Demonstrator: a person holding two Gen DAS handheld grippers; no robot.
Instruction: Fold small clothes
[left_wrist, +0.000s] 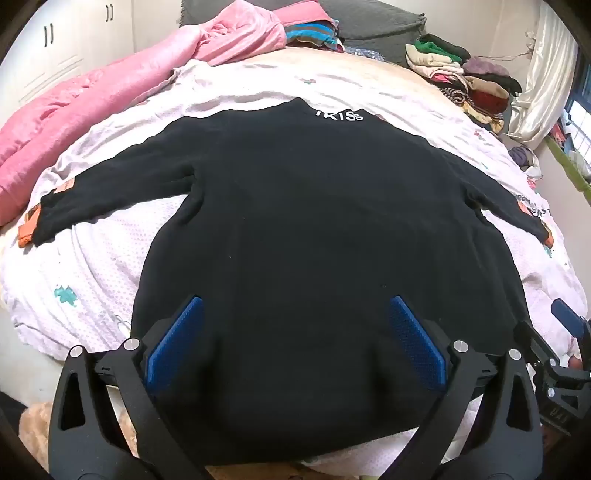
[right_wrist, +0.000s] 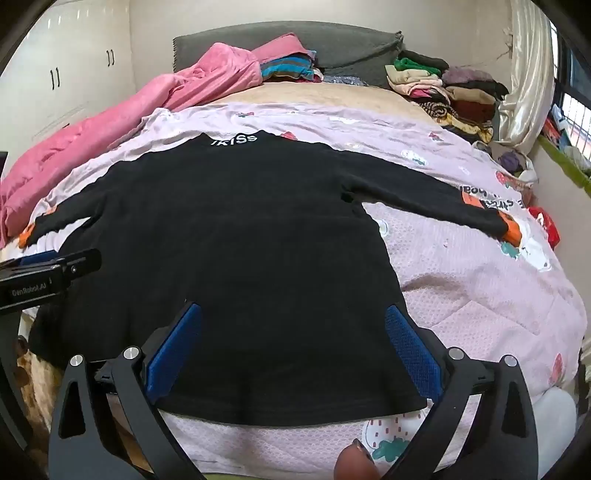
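Top: black long-sleeved top (left_wrist: 295, 221), soft matte knit, spread flat with both sleeves out; white letters on the collar at the far end from the fingers; hem nearest the fingers
Cuffs: orange patches at the sleeve ends, one (right_wrist: 511, 227) seen well past the right fingers
Sheet: pale pink sheet (right_wrist: 480, 295), dotted quilted texture with small cartoon prints, wrinkled under the top
Left gripper: left gripper (left_wrist: 295, 343) over the lower part of the top, spread wide, nothing held; blue ribbed pads (left_wrist: 175, 347) on black arms, the top lying between and beneath them
Right gripper: right gripper (right_wrist: 293, 350) over the hem near the top's right edge, spread wide, nothing held; right pad (right_wrist: 413, 350) just at the top's side edge
Quilt: shiny pink quilt (left_wrist: 74, 110), bunched, far left beyond the fingers
Pile: folded clothes pile (right_wrist: 443, 92), mixed colours, far right beyond the fingers
Left view only: the right gripper's black frame at the right edge
Right view only: the full straight hem, sheet below it, a fingertip (right_wrist: 354, 461) at the bottom edge
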